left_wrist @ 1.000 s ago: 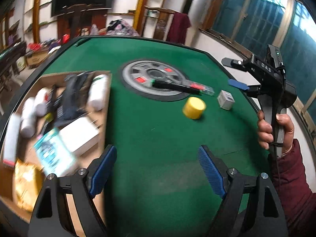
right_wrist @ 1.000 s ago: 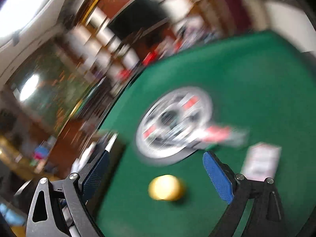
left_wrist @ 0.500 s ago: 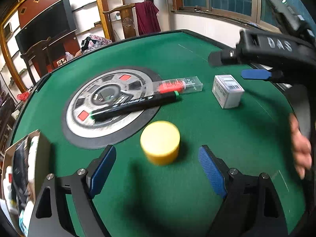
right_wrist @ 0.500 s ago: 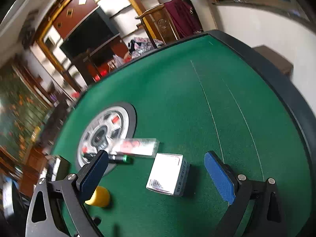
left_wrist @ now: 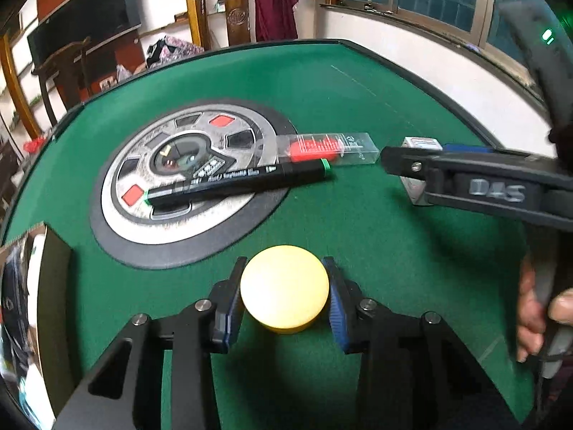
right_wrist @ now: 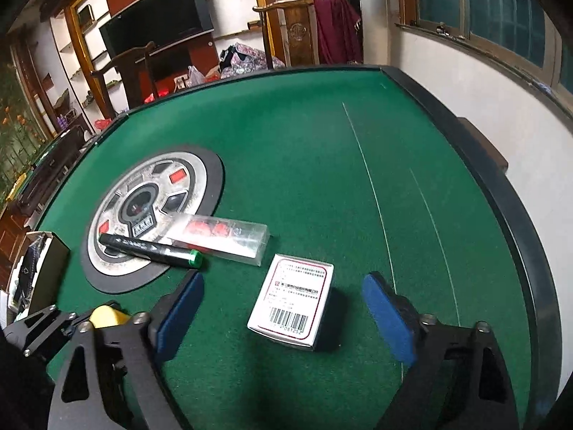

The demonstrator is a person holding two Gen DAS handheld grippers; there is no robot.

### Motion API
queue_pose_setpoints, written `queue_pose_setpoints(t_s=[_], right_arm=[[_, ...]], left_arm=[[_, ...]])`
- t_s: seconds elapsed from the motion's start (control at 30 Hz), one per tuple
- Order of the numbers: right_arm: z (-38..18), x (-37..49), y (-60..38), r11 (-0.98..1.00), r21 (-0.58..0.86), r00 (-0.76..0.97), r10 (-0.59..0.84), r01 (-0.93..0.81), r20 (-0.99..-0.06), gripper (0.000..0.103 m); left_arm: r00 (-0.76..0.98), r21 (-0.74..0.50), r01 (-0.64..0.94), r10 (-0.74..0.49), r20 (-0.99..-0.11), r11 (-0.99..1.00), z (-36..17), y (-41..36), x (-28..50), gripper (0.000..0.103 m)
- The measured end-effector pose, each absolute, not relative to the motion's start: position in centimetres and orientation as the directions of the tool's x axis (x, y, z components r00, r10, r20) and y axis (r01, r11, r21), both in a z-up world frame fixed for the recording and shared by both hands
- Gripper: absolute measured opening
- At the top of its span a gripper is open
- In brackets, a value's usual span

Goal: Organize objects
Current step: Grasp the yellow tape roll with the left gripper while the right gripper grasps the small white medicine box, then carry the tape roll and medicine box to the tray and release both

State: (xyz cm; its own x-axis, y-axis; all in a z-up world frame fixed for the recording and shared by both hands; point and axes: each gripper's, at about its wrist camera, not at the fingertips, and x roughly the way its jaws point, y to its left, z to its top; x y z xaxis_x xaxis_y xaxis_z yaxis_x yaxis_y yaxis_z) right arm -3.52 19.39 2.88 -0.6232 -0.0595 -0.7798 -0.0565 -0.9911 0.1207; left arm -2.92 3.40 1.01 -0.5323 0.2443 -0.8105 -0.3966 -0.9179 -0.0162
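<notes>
Right gripper (left_wrist: 412,165) is hiding most of the white box (left_wrist: 417,142); cardboard box (left_wrist: 21,286) is running off-frame left, contents blurring.

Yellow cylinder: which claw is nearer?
Left. The left claw is closing around the yellow cylinder; the right claw straddles the white box, closing.

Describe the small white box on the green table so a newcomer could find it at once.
On the green table, look right of the round grey centre disc, past the clear plastic case. The white box lies flat there, alone in showing a red-bordered label and a barcode.
</notes>
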Motion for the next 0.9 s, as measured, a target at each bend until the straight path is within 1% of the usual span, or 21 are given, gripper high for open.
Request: queue_pose_setpoints(t_s=[0.03,0.07,0.1,0.13,0.2,0.3,0.43,0.57,0.7,0.77,0.83,0.9], right_arm=[[2.6,-3.7,19.3,-0.992,0.116,-0.615,-0.058,-0.053,-0.786,0.073],[2.4,-3.8,19.2,-0.993,0.111,-0.606,-0.058,-0.051,-0.793,0.066],[1.9,-4.1,18.9,-0.993,0.109,-0.589,-0.058,-0.05,-0.806,0.052],[1.8,-4.1,18.9,-0.993,0.103,-0.59,-0.052,-0.053,-0.806,0.045],[1.9,-4.0,18.8,-0.993,0.107,-0.593,-0.06,-0.044,-0.803,0.038],[2.1,-3.7,19.1,-0.991,0.124,-0.6,-0.07,-0.05,-0.797,0.038],[2.9,-3.2,19.4,-0.987,0.145,-0.639,-0.071,-0.065,-0.766,0.038],[3.4,-2.9,19.6,-0.978,0.2,-0.678,-0.111,-0.054,-0.727,0.038],[4.0,-2.4,19.3,-0.973,0.227,-0.706,-0.136,-0.036,-0.695,0.038],[4.5,-2.0,18.9,-0.966,0.257,-0.714,-0.163,-0.024,-0.681,0.038],[5.1,-1.3,17.8,-0.959,0.285,-0.712,-0.199,-0.001,-0.674,0.038],[5.7,-0.3,15.7,-0.942,0.331,-0.696,-0.274,0.055,-0.664,0.038]], left_arm=[[-0.527,-0.038,-0.391,0.257,-0.81,-0.92,1.2,3.1,-2.7,0.038],[-0.523,-0.055,-0.387,0.268,-0.809,-0.92,1.5,2.8,-2.5,0.038],[-0.522,-0.072,-0.384,0.28,-0.806,-0.921,1.8,2.5,-2.1,0.039],[-0.523,-0.081,-0.381,0.287,-0.803,-0.921,2.1,2.2,-1.9,0.039],[-0.532,-0.097,-0.371,0.297,-0.793,-0.923,2.8,1.7,-1.2,0.039],[-0.534,-0.133,-0.364,0.323,-0.781,-0.922,3.6,0.9,0.1,0.039],[-0.553,-0.186,-0.352,0.364,-0.749,-0.917,5.1,-1.2,2.6,0.039],[-0.601,-0.231,-0.306,0.375,-0.705,-0.924,7.1,-5.7,4.9,0.039],[-0.672,-0.232,-0.208,0.311,-0.672,-0.95,8.8,-12.0,7.2,0.039],[-0.701,-0.217,-0.145,0.255,-0.666,-0.965,9.3,-15.6,8.5,0.039],[-0.719,-0.19,-0.077,0.187,-0.669,-0.979,9.3,-19.0,9.6,0.039],[-0.72,-0.175,-0.017,0.133,-0.681,-0.984,9.0,-22.2,10.2,0.039]])
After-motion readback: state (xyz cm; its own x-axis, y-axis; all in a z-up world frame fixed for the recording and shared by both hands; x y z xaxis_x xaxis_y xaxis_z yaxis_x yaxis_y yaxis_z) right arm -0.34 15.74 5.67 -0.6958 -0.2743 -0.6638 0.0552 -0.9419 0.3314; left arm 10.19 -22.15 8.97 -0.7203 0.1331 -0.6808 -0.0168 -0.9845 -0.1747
